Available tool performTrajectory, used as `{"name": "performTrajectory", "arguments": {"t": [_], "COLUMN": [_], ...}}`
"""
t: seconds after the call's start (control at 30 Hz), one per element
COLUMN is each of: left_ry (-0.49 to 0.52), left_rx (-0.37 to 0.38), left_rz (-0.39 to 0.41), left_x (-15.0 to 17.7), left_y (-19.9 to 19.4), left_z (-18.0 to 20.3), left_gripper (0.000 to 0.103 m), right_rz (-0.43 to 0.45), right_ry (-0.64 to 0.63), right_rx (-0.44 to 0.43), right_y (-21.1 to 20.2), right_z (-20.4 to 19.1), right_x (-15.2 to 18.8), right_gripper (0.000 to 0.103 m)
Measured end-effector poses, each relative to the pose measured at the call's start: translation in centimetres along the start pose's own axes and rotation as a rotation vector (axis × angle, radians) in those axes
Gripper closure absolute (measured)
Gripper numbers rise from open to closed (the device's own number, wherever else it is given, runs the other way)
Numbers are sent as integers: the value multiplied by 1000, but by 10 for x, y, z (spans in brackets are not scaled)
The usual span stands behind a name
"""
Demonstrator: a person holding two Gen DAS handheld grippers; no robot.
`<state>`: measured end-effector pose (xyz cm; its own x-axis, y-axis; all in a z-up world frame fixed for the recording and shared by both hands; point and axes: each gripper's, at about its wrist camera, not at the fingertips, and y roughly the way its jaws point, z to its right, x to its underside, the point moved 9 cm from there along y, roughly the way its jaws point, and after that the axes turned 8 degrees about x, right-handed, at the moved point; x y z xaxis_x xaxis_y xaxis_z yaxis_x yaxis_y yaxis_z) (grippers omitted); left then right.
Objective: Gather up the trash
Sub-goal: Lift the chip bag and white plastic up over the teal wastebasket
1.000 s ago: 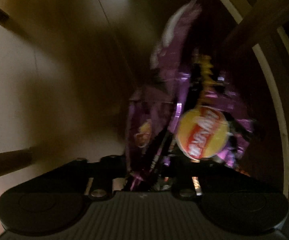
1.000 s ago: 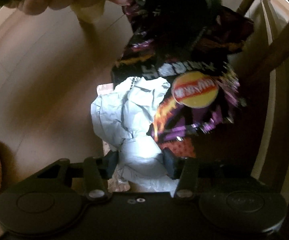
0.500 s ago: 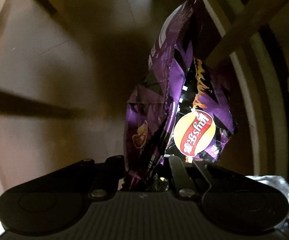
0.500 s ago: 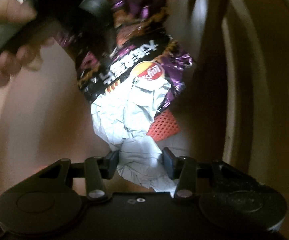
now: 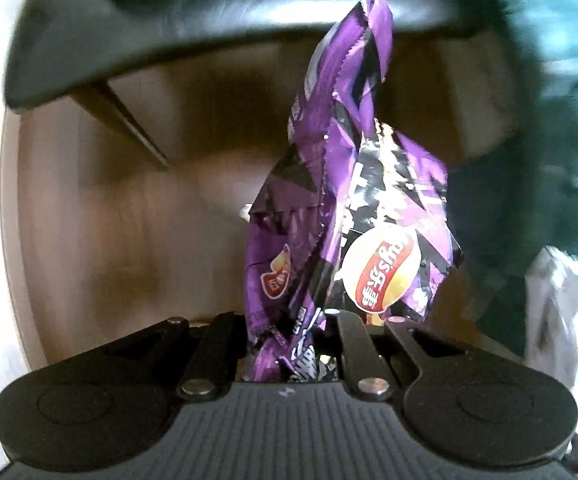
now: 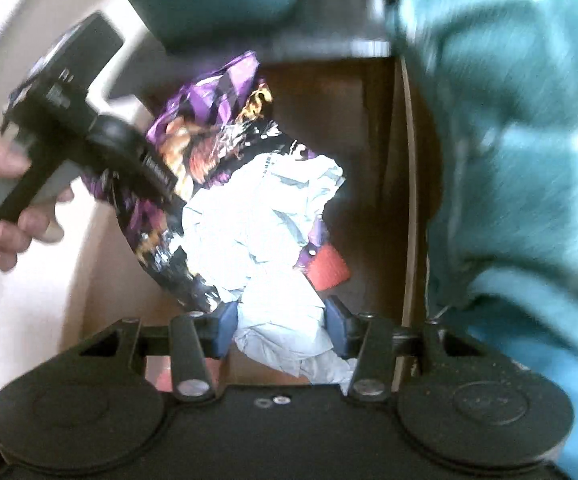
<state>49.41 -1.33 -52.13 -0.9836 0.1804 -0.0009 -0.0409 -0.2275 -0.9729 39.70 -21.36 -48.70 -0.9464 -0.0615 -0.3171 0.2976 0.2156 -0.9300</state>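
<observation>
Left gripper [image 5: 291, 340]: jaws clamped on crumpled purple chip bag [image 5: 341, 216], held up above wooden floor [image 5: 137, 216], dark chair [image 5: 177, 24] behind. Right gripper [image 6: 281, 320]: jaws pinching crumpled white paper [image 6: 265, 224], just beside the chip bag, teal fabric [image 6: 521, 152] at right.

Left gripper [image 5: 291, 340]: fingertips buried in the chip bag [image 5: 345, 216]; bag's lower end hidden between them. Teal fabric [image 5: 549, 80] to the right, smeared by blur and cut by the frame edge. White paper [image 5: 561, 312] at far right, blurred and cut off.

Right gripper [image 6: 279, 330]: crumpled paper [image 6: 265, 232] overexposed, creases lost; covers part of a red mesh piece [image 6: 329, 268] ahead. Hand [image 6: 13, 200] at left, cropped.
</observation>
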Motion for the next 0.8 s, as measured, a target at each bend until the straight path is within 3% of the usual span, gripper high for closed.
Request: {"name": "performTrajectory", "arguments": {"t": [0.1, 0.27, 0.5, 0.73, 0.8], "left_ry": [34, 9, -24, -40, -13], "left_rx": [7, 20, 25, 33, -8], "left_rz": [29, 106, 280, 423, 446], "left_x": [9, 15, 10, 5, 1], "left_y": [-55, -142, -270, -360, -381], "left_z": [26, 55, 90, 93, 91], "left_gripper": [92, 92, 92, 92, 92], "right_rz": [36, 105, 220, 376, 409], "right_ry": [-9, -47, -189, -276, -286], "right_rx": [-24, -38, -57, -86, -91], "right_y": [-55, -144, -257, -352, -367], "right_z": [4, 6, 9, -6, -9], "right_x": [-18, -49, -100, -165, -183], "right_gripper": [57, 57, 57, 57, 57]}}
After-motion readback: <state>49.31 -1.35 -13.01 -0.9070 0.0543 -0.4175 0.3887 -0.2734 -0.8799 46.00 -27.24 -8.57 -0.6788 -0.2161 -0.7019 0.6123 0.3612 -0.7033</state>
